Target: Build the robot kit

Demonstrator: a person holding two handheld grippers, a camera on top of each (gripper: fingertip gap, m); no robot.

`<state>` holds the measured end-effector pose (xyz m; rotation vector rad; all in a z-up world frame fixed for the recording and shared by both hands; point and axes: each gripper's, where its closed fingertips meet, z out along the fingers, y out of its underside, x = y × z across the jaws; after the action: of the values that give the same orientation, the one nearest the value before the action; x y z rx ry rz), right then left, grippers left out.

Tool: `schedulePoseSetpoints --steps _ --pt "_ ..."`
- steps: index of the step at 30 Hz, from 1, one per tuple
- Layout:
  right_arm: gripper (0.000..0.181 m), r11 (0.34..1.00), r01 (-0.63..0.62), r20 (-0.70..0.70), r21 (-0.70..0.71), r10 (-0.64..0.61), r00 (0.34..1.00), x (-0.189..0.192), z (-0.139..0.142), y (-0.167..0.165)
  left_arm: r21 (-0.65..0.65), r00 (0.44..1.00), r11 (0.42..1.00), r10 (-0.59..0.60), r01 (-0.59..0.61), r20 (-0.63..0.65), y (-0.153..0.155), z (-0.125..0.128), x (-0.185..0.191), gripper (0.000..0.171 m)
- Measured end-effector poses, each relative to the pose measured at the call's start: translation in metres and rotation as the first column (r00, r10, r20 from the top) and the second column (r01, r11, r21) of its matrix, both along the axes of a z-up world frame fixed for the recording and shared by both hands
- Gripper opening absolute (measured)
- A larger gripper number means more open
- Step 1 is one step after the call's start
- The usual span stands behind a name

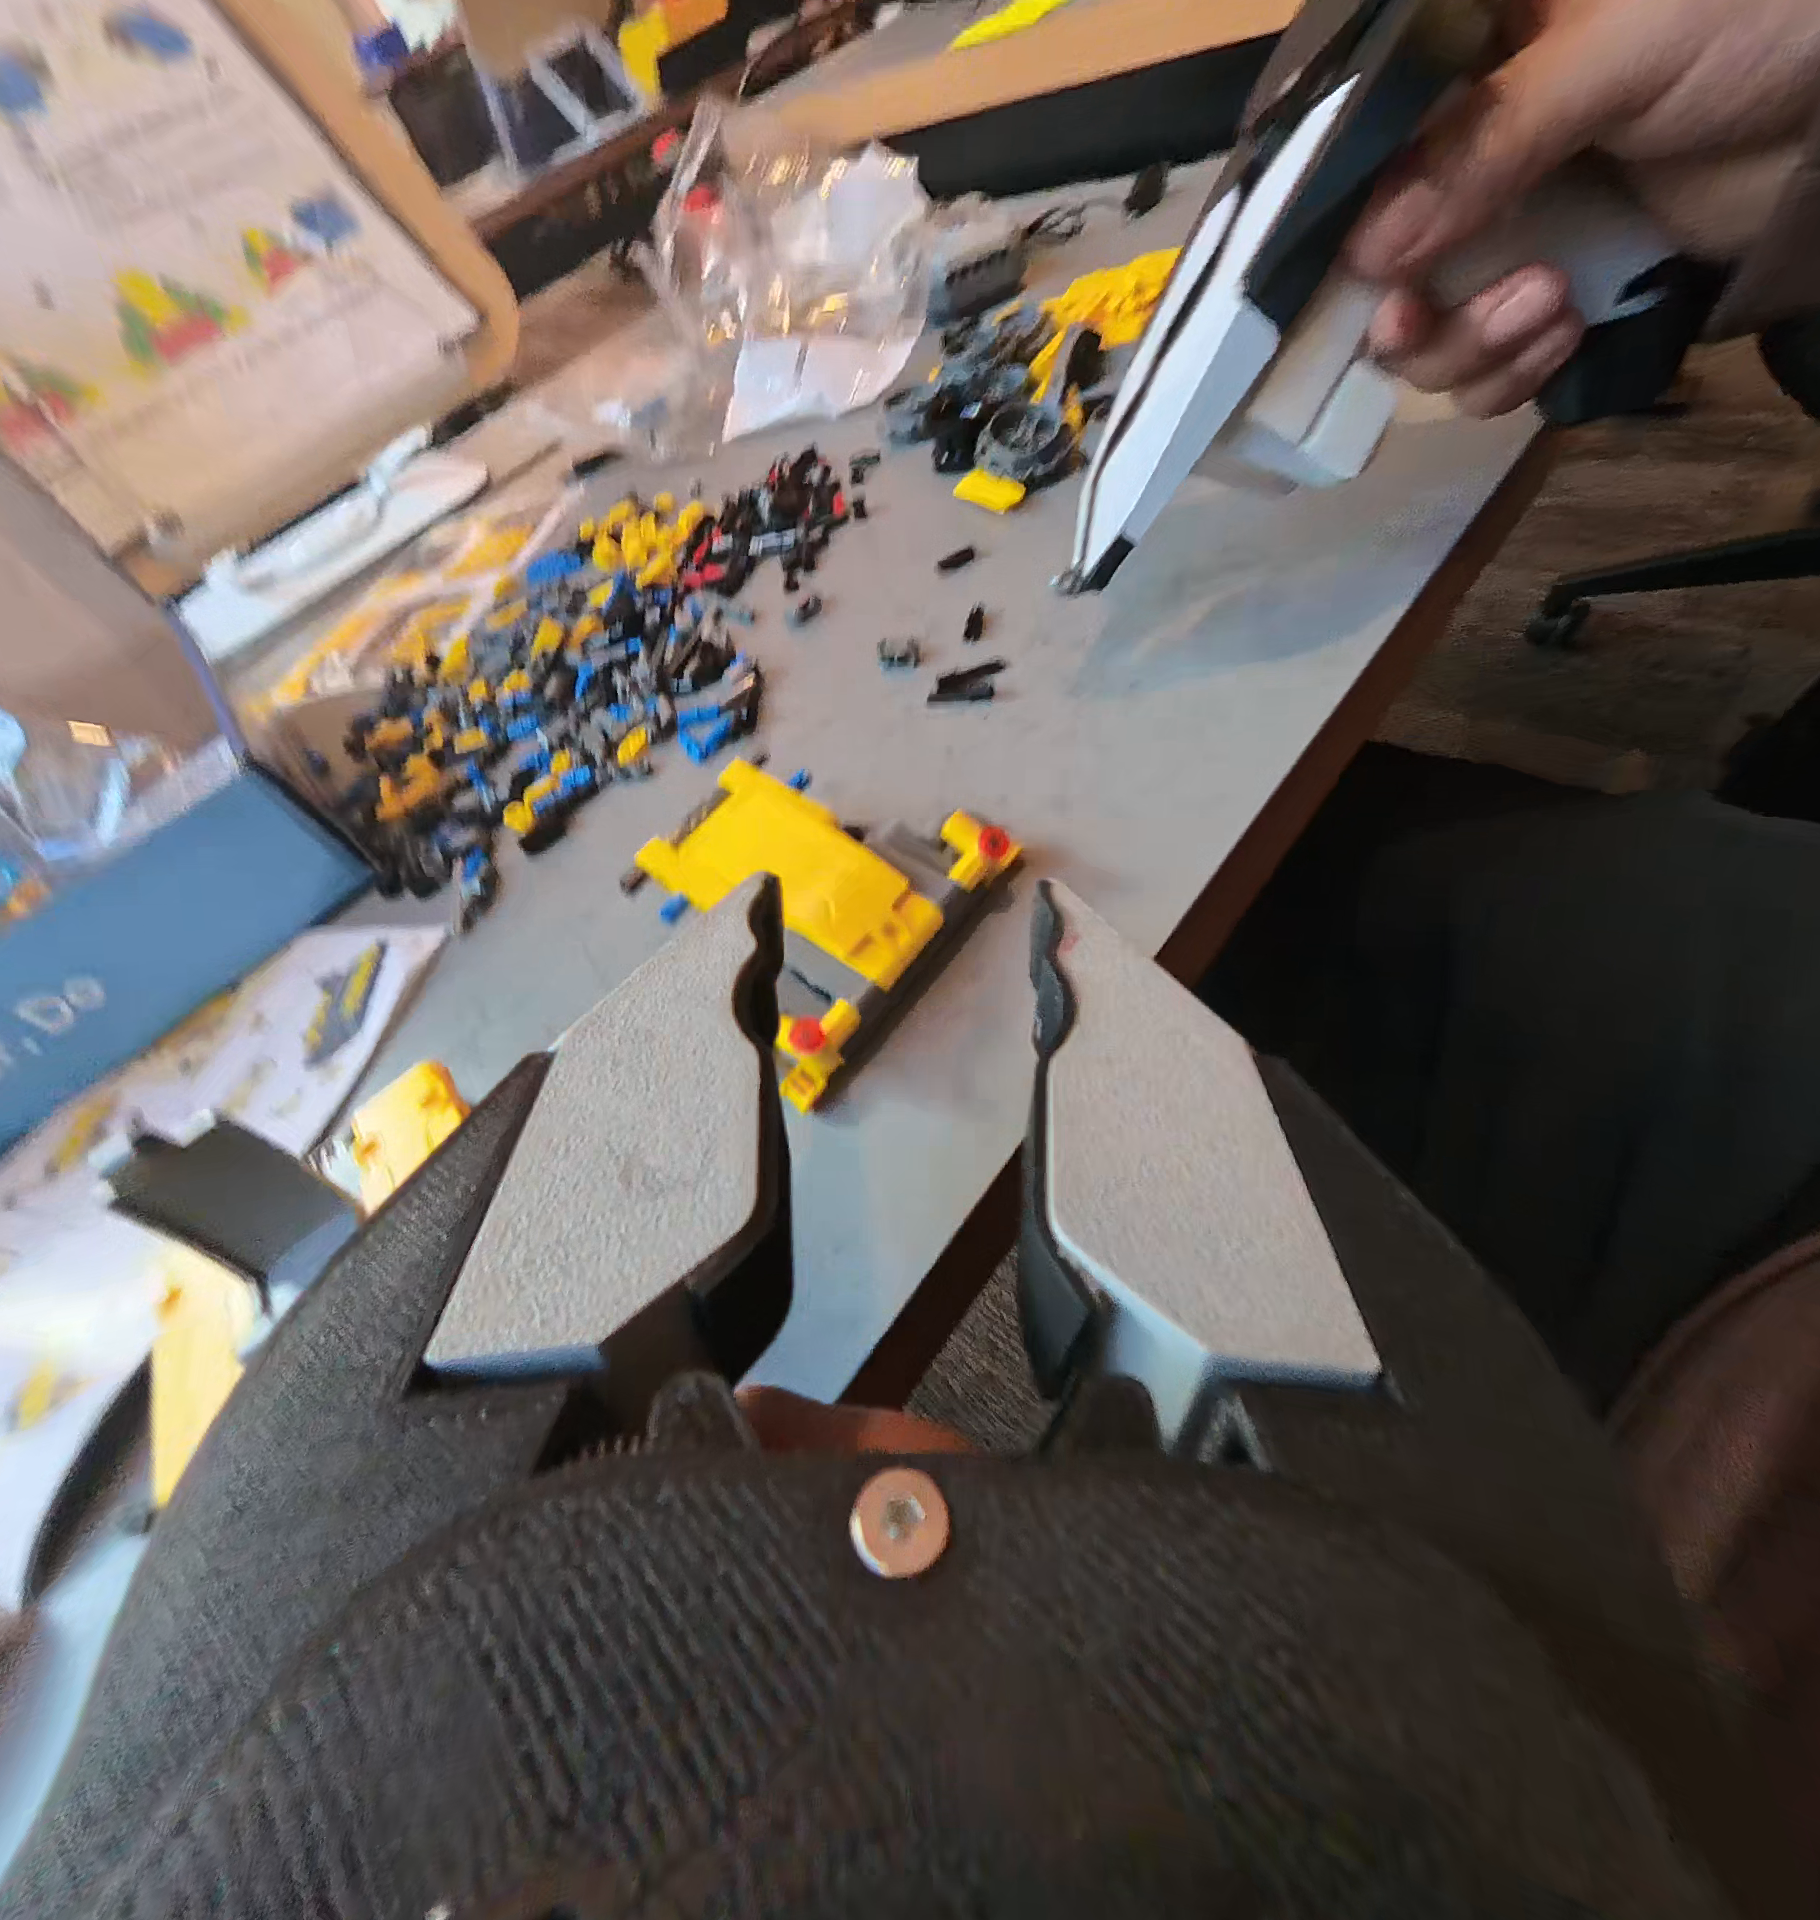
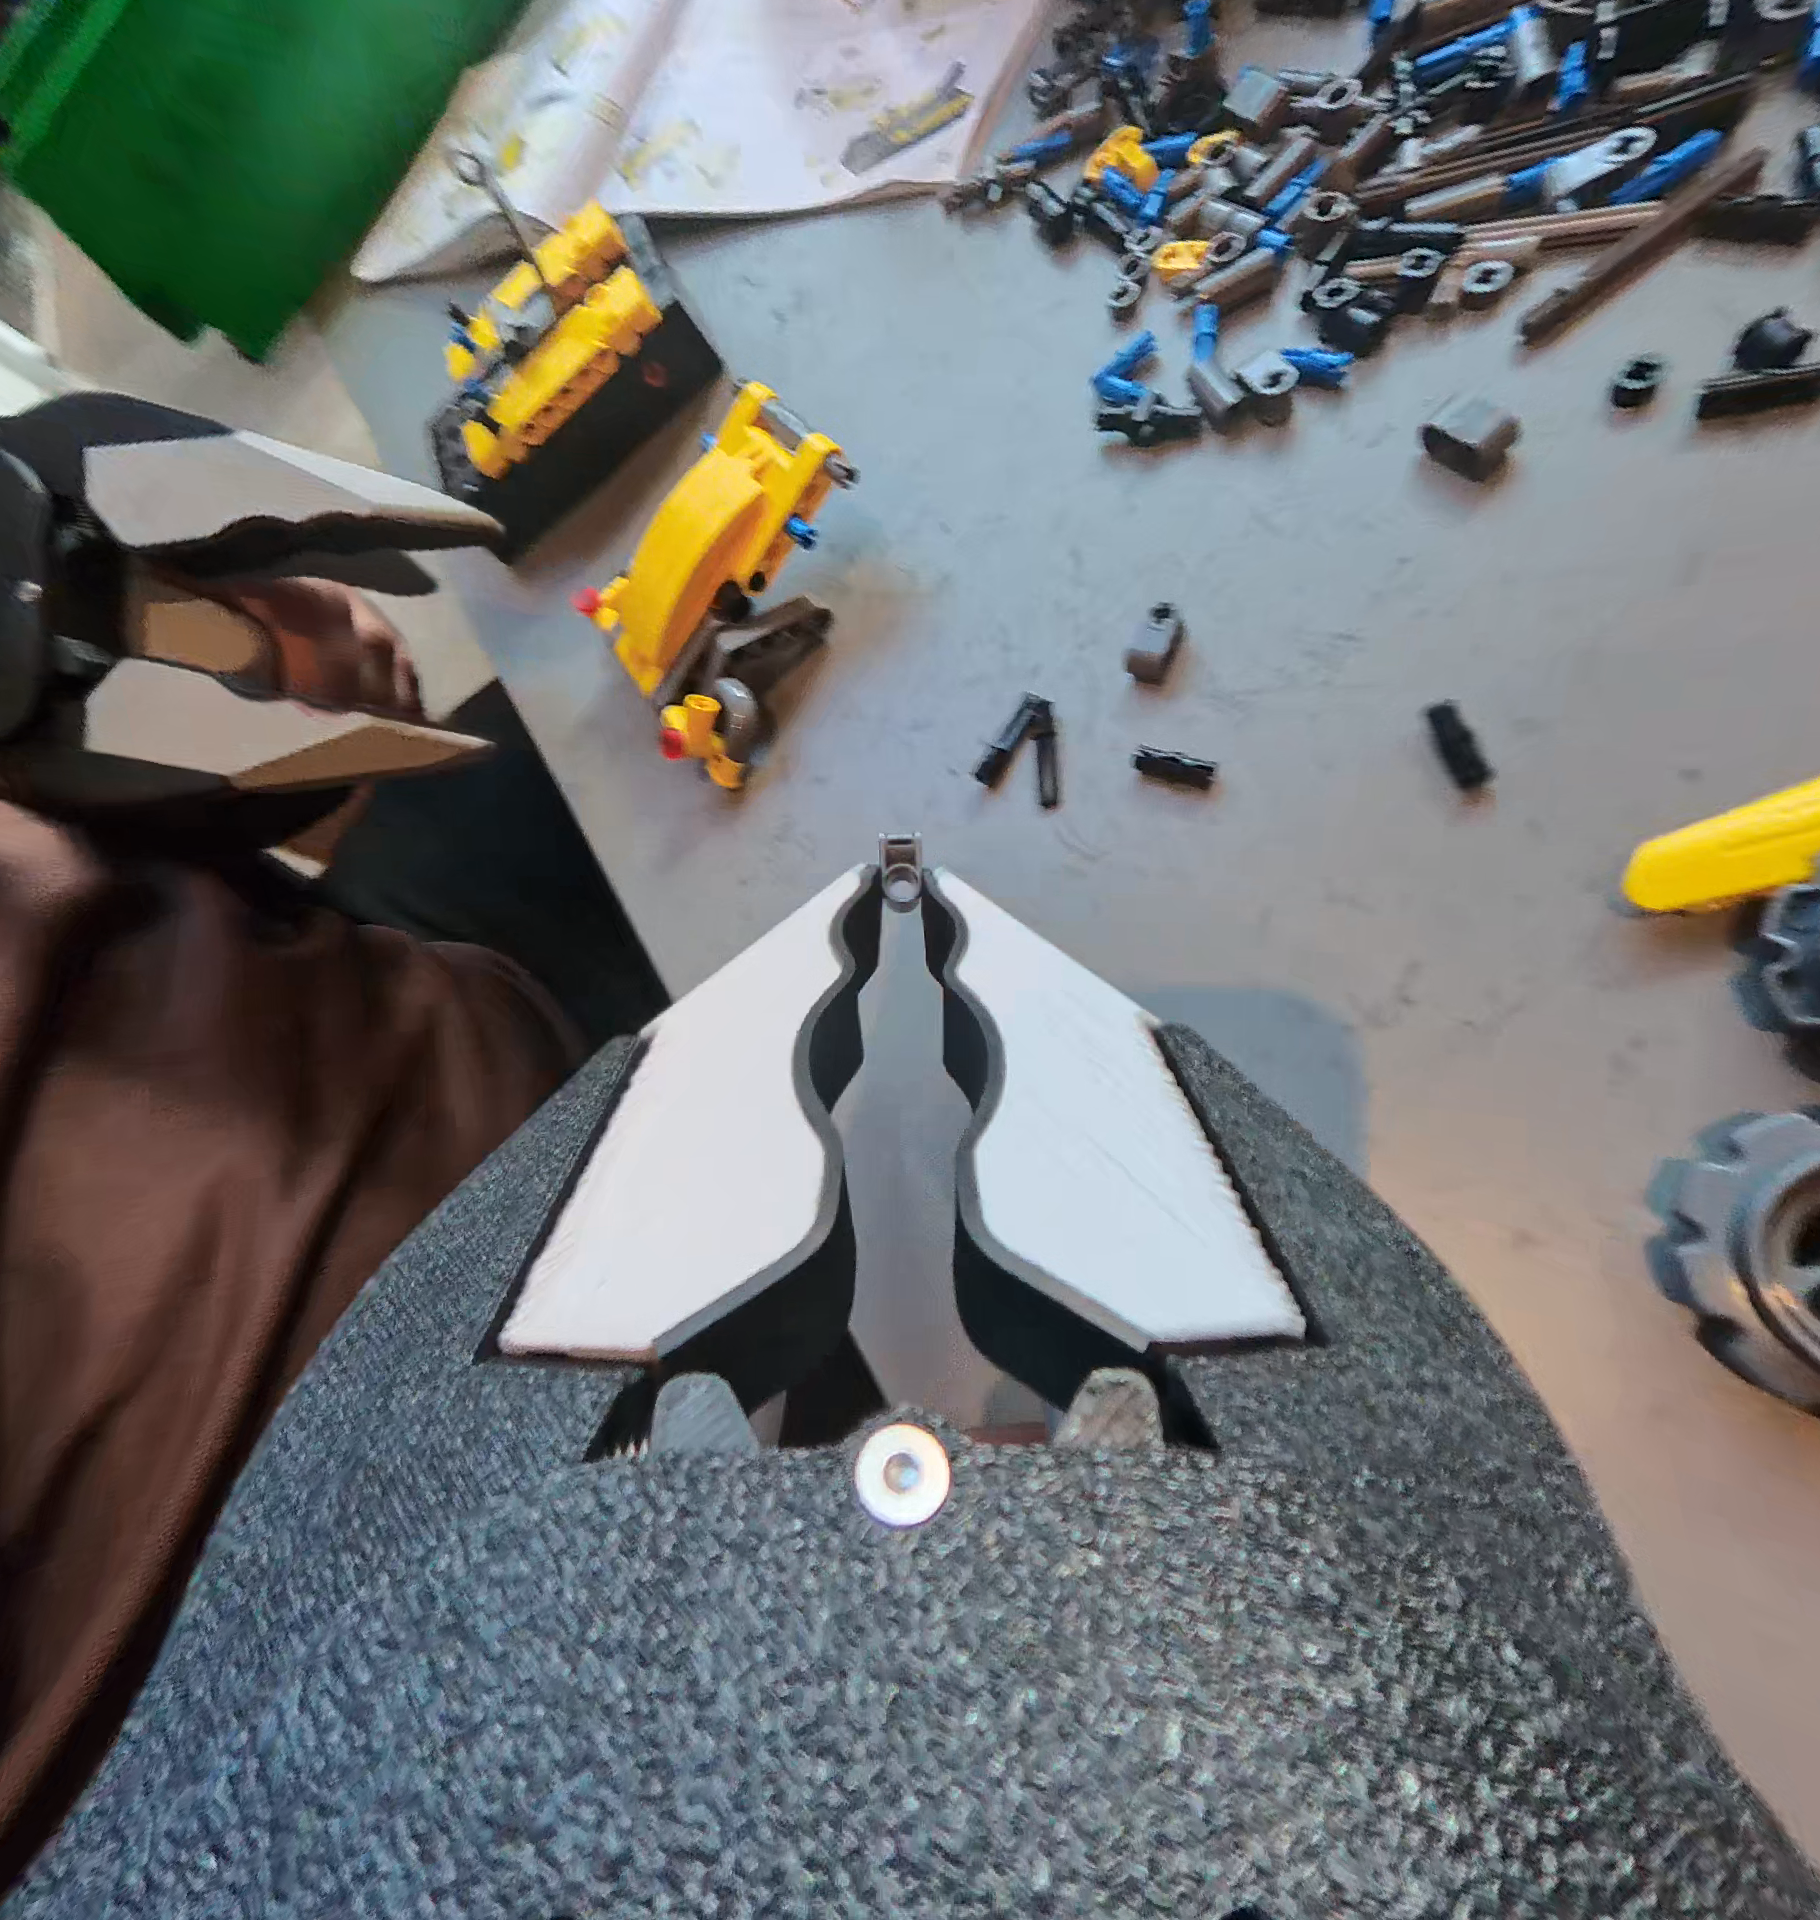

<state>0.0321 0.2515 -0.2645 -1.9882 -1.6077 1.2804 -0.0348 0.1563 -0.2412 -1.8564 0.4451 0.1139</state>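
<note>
- Pinching a tiny grey piece (image 2: pixel 900 864) at its very tips, the right gripper (image 2: pixel 900 883) is closed tight on it. The piece sits at the middle of the right wrist view, above the grey table (image 2: pixel 1249 665). I think the tips hold it because the piece is too small for the wide part of the fingers.
- Just past it, small black pins (image 2: pixel 1174 766) lie loose on the table, spread apart so each one is easy to pick.
- At the right edge of that view sit two black wheels (image 2: pixel 1810 1236) and a long yellow part (image 2: pixel 1747 836).
- The left gripper (image 1: pixel 901 904) is open and holds nothing. It hovers low over the near table edge, at the middle of the left wrist view.
- Just beyond its fingers (image 1: pixel 657 1122) lies a flat yellow and grey build (image 1: pixel 833 894) with red pegs. The left finger covers one corner of it; I cannot tell if it touches.
- Farther up, a big heap of blue, yellow and black pieces (image 1: pixel 573 675) fills the middle left.
- A clear plastic bag (image 1: pixel 792 270) stands behind the heap, near the top.
- A paper booklet (image 1: pixel 293 1018) lies at the lower left, open flat so its pages can be seen.
</note>
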Motion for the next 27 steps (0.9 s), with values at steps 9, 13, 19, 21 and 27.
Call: schedulePoseSetpoints --steps 9,13,19,21,27 --pt "0.004 0.921 -0.208 -0.131 -0.329 0.174 0.976 -0.003 0.049 -0.048 -0.031 0.896 0.933 -0.353 0.358 -0.27 0.021 0.04 0.053 0.039" --pt "0.004 0.865 -0.274 -0.197 -0.42 0.208 0.958 0.002 0.063 -0.062 -0.087 0.837 0.889 -0.454 0.45 -0.305 0.029 0.037 0.075 0.037" --pt "0.004 0.812 -0.312 -0.206 -0.494 0.24 0.949 0.012 0.059 -0.071 -0.128 0.796 0.873 -0.482 0.47 -0.367 0.036 0.027 0.079 0.026" --pt "0.004 0.805 -0.315 -0.194 -0.502 0.25 0.949 0.014 0.055 -0.072 -0.137 0.774 0.855 -0.512 0.5 -0.372 0.033 0.024 0.083 0.023" --pt "0.004 0.789 -0.325 -0.188 -0.521 0.265 0.946 0.016 0.051 -0.074 -0.135 0.767 0.843 -0.531 0.52 -0.361 0.033 0.022 0.088 0.01"
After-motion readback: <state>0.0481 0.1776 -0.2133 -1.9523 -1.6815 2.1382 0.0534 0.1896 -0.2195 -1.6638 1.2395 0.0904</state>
